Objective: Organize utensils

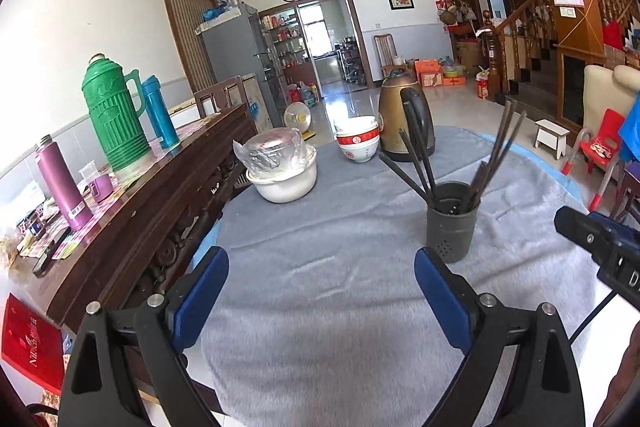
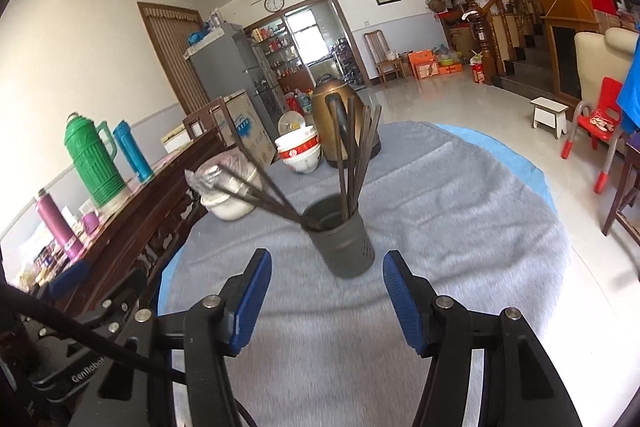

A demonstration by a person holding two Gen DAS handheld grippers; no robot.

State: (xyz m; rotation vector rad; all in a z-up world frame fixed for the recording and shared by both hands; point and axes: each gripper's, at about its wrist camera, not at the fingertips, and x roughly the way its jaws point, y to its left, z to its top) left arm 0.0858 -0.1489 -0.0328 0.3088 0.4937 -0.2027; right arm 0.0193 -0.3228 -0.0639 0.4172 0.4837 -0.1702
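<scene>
While rightward, purple flask (image 1: pixel 64 187) clearest.

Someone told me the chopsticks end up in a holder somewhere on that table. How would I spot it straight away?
Start at the round table under the grey cloth. Behind its middle stand a bronze kettle and stacked red-and-white bowls; nearer the front stands the chopstick holder. It is the only dark grey cylinder there, with small holes low in its wall and dark chopsticks fanning out of its top.
</scene>
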